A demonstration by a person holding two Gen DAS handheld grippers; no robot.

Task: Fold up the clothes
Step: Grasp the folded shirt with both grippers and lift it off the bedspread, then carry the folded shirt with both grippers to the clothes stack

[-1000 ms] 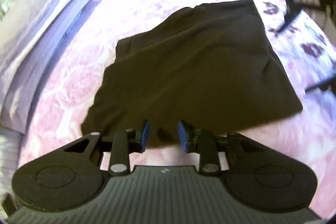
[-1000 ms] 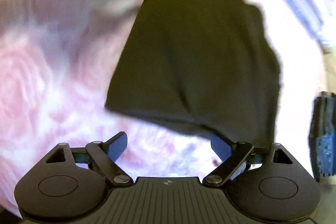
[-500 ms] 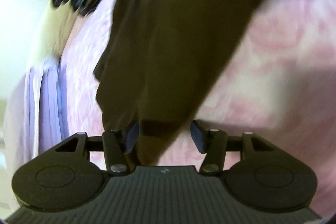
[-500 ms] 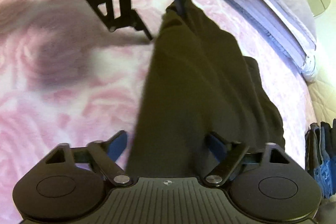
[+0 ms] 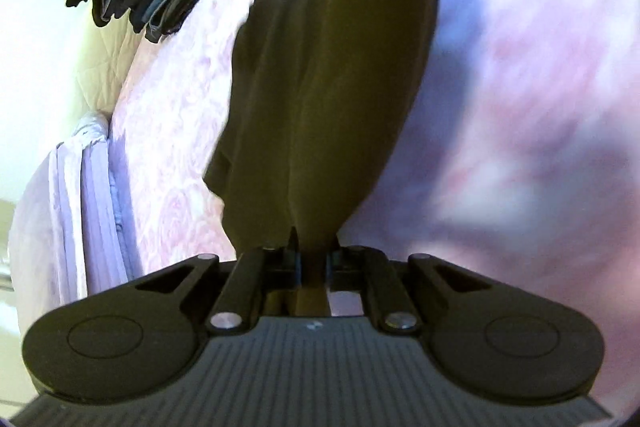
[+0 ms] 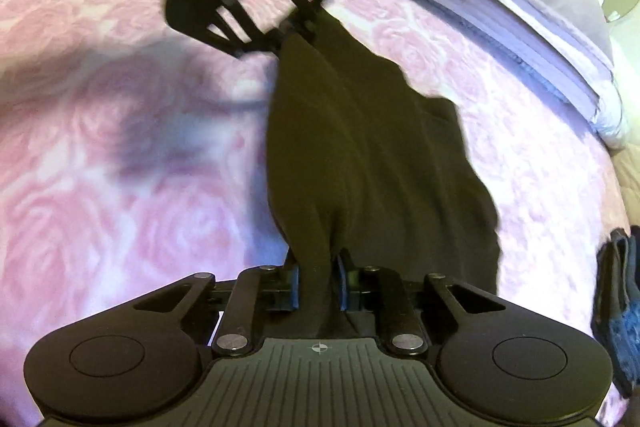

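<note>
Above pink bedspread [image 6: 100, 187], both jaws closing on dark garment [image 6: 360, 147]

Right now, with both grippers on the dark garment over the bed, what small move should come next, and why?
Probably draw the left gripper and right gripper apart: their jaws are closing on opposite ends of the dark garment, which sags in folds between them above the pink bedspread.

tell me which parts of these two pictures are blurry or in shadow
Left wrist view: the bedspread at right is smeared and shadowed, the dark garment soft-edged. Right wrist view: the left gripper is motion-blurred, and a dark shadow falls on the pink cover beside it.
</note>
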